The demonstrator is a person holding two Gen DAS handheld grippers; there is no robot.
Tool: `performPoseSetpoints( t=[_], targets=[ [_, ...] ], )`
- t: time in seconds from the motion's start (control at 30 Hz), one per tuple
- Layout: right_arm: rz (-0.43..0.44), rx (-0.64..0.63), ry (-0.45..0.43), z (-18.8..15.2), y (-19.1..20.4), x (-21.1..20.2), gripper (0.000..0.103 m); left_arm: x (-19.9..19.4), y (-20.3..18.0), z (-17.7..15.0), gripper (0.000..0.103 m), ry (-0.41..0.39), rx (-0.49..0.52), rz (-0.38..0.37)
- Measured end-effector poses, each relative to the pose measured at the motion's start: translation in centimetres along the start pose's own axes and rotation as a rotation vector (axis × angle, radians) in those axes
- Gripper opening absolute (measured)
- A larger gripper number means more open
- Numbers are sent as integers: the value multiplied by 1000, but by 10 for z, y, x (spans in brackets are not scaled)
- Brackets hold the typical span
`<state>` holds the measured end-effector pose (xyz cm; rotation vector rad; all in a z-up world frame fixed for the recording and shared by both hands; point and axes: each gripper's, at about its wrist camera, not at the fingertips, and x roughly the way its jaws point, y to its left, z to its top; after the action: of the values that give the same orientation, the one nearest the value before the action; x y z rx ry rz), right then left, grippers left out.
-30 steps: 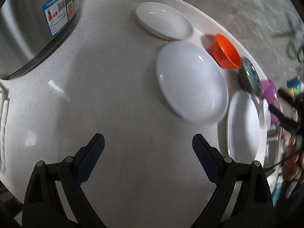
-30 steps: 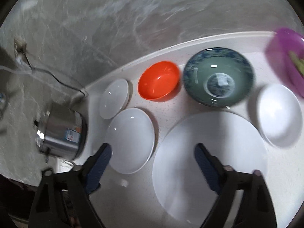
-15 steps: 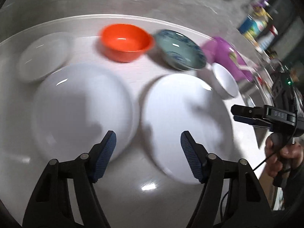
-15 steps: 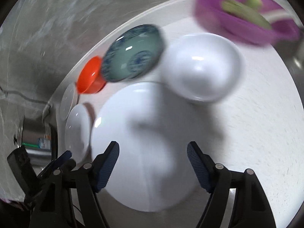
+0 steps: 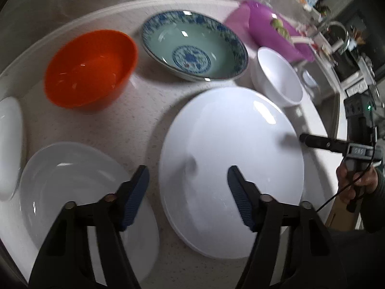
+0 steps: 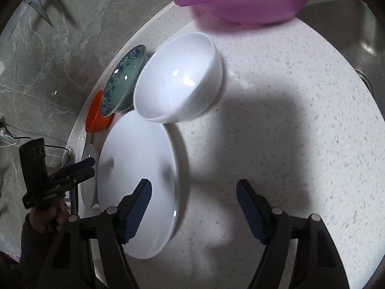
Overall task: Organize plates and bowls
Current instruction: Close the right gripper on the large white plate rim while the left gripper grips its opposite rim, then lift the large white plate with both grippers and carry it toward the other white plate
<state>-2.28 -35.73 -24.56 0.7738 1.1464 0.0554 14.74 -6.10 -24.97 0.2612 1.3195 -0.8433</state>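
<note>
— Tongs first, left wrist view: what are the left tongs (image 5: 187,185) doing?
— Closing, jaws apart, nothing pinched. They hang over the near left rim of the large white plate (image 5: 231,168), one pad above a second white plate (image 5: 72,175) beside it on the speckled tabletop (image 5: 144,101).
— What does this view give that the other lacks?
— The orange bowl (image 5: 89,67) and the blue-patterned bowl (image 5: 192,48) shown whole, side by side at the back, plus a small white dish (image 5: 9,144) cut off at the left edge. A hand (image 5: 353,180) carries the right tongs at the plate's right rim.
— And the right wrist view?
— Right tongs (image 6: 193,207) spread, empty, straddling the large plate's right edge. The white bowl (image 6: 178,77) sits just behind that plate. Only here do the sink (image 6: 349,24) and the greens in the purple basin (image 6: 240,2) show clearly.
— Anything hard to make out?
— Both coloured bowls are half hidden behind the white bowl.
</note>
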Motion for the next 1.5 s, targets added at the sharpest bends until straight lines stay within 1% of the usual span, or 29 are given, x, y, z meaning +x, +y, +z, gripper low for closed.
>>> performPoseSetpoints(
  t=[0.03,0.1,0.17,0.2,0.23,0.3,0.43,0.5,0.53,0.6,0.63,0.67,0.7,0.73,0.83,0.97,1.17,1.5],
  targets=[
    [6,0,4,0,-3,0,75,3,-2,2,54,16,12,9],
    [11,0,11,1,-4,-1,74,11,-4,5,54,47,32,17],
    [15,2,20,1,-5,-1,72,20,-2,10,49,71,41,26],
    [27,-1,23,-1,-5,-3,71,24,0,11,49,82,40,28],
    [37,-4,29,-3,-5,-3,70,27,1,12,46,84,42,21],
    [62,-10,41,-5,-3,0,68,29,4,11,45,92,36,8],
    [79,-16,71,-6,5,12,56,36,4,12,44,101,33,15],
    [95,-21,74,-4,9,17,52,37,5,9,44,105,26,18],
    [95,-24,76,-5,9,18,46,37,5,9,44,100,21,20],
    [102,-15,84,-1,10,22,42,38,6,9,44,95,11,21],
    [106,-1,86,1,10,24,36,42,3,12,41,92,4,22],
    [104,12,92,3,10,26,29,42,4,12,32,90,-2,28],
    [98,18,103,5,11,29,25,43,5,12,28,89,-9,38],
    [89,16,113,5,11,31,18,42,6,10,28,87,-19,34],
    [75,21,129,6,10,33,15,41,5,7,28,83,-19,42],
    [74,17,134,6,12,34,15,37,3,0,28,97,-26,62],
    [70,45,126,7,9,35,16,36,-3,-4,28,87,-58,75],
    [63,79,155,4,7,34,16,28,-18,-18,28,89,-94,104]
  ],
)
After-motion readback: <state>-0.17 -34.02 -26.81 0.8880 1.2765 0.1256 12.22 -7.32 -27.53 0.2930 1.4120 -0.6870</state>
